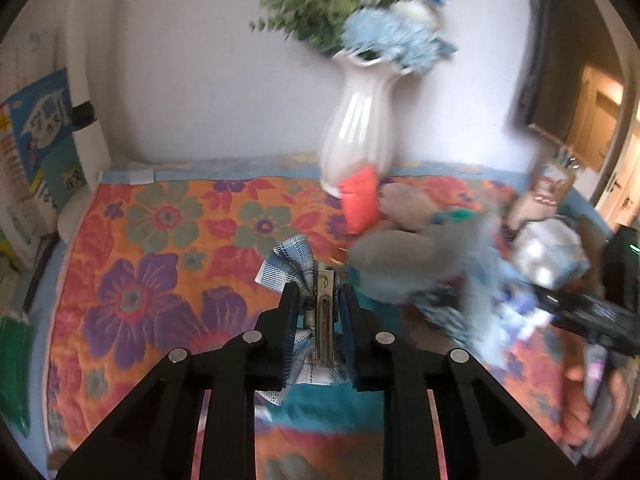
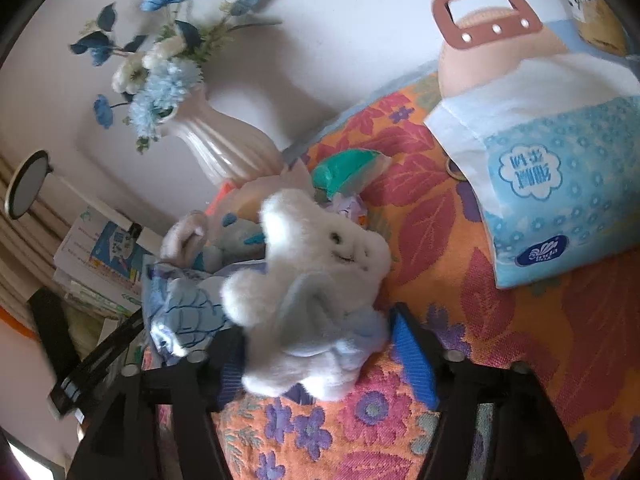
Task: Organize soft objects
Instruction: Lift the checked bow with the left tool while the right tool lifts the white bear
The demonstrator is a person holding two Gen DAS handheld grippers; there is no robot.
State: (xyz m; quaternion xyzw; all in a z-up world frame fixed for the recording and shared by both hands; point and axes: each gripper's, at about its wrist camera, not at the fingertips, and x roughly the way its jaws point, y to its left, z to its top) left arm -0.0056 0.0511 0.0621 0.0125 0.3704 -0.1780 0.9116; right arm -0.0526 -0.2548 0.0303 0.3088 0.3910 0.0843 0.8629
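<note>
Plaid blue-and-white fabric, a bow [image 1: 286, 264] stitched to a metal hair clip [image 1: 323, 320], sits pinched in the left gripper [image 1: 318, 320], whose jaws are nearly closed on it above the flowered orange cloth [image 1: 160, 240] that covers the surface. The clip is the stiff, thin part and gives the pads something firm to bite; the bow itself is limp and light, so it will flop but not slip far while the metal strip is held. To the right in that view lies a blurred heap of soft things [image 1: 400, 248], grey and pale blue, next to a red pouch [image 1: 360, 204] leaning against the white vase [image 1: 356, 136] at the far edge. In the right wrist view, the right gripper [image 2: 332, 352] stands partly open with a white and pale-blue plush toy [image 2: 312, 292] between its blue pads [image 2: 412, 356]; the right pad is clear of the fur, and the left one is hidden by the toy, so I judge it loose and not gripped. The plush is light, squashy and springy, so a grip across its thick middle body should hold better than one on a thin ear or limb. A tissue pack [image 2: 552, 184] and a pink handled basket [image 2: 488, 40] lie to the far right, and the vase looks tippable if the heap is dragged.
</note>
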